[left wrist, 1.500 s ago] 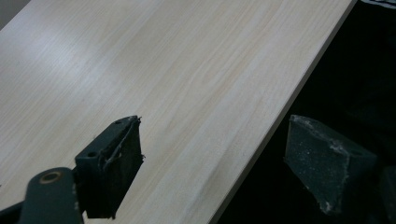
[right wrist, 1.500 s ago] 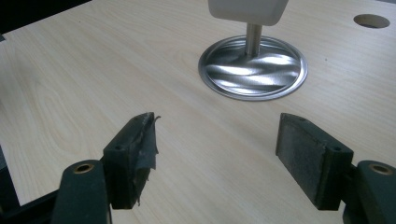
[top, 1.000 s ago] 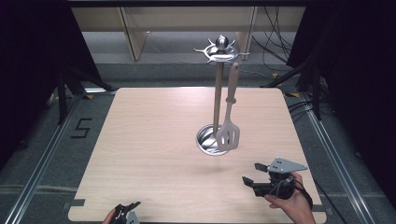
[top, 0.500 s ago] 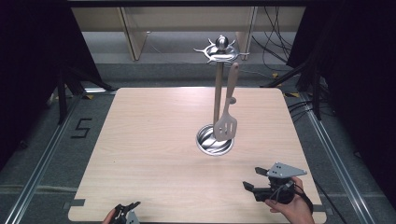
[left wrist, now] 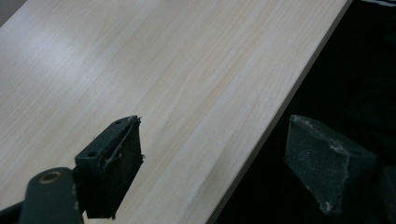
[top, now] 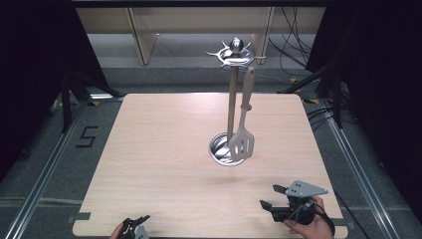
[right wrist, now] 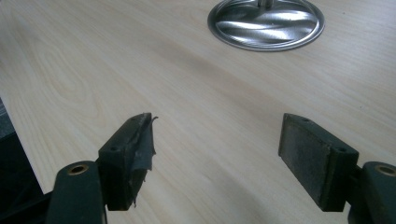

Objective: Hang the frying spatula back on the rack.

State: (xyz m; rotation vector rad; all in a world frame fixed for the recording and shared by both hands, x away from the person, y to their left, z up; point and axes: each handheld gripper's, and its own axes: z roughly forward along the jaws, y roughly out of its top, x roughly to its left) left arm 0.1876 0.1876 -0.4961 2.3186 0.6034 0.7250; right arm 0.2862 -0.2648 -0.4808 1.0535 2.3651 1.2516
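Hanging off the rack (top: pixel 232 84), the spatula (top: pixel 242 130) is left untouched; both grippers, right gripper (top: pixel 272 197) and left gripper (top: pixel 137 223), are held wide open, empty, over the counter (top: pixel 159 149).

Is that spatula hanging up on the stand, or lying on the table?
Hanging. The spatula dangles by its handle from a hook at the top of the metal stand, its slotted blade clear of the table, above the stand's round base.

Open wood across most of the table (top: pixel 149 164), wide passage on the near and left sides. Only obstruction: utensil stand (top: pixel 230 107) right of centre, round base (right wrist: pixel 266 23) on the wood, slotted spatula (top: pixel 243 134) hanging beside the pole.
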